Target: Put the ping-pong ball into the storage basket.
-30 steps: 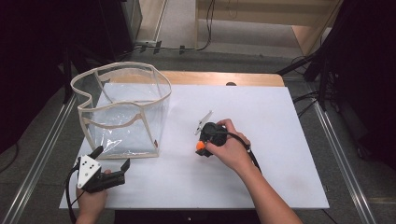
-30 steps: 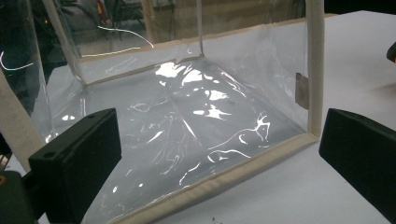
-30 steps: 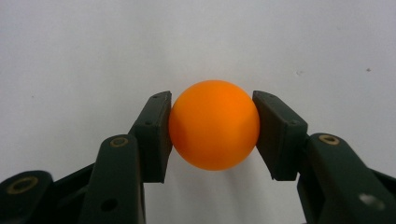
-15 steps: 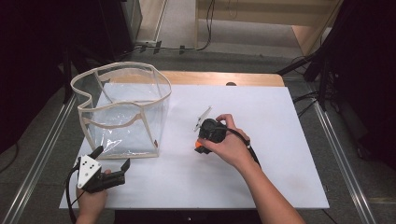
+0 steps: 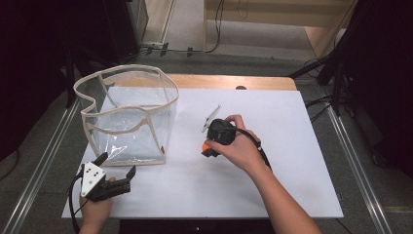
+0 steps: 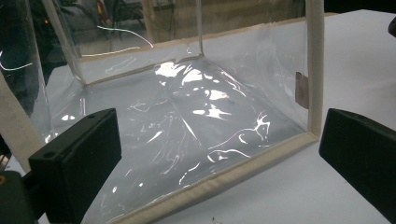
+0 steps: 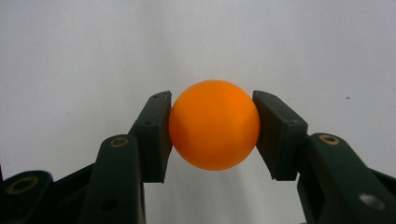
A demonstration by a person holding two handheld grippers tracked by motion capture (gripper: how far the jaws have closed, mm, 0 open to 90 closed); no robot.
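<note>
An orange ball (image 7: 214, 124) sits clamped between the two black jaws of my right gripper (image 7: 212, 133), just over the white table top. From above, the right gripper (image 5: 208, 148) is near the table's middle with the orange ball (image 5: 206, 145) at its tip, pointing down and left. A clear plastic bag with cream trim (image 5: 127, 113) stands open at the back left. My left gripper (image 5: 117, 165) rests at the front left corner, open and holding nothing, just in front of the clear bag (image 6: 187, 107).
The white table top (image 5: 292, 161) has a wooden strip along its far edge. Metal rails run down both sides of the table. Cables trail from both grippers. Dark equipment stands beyond the table.
The right gripper has shifted slightly toward the left and nearer the front edge with the ball in it. The left gripper has stayed where it was.
</note>
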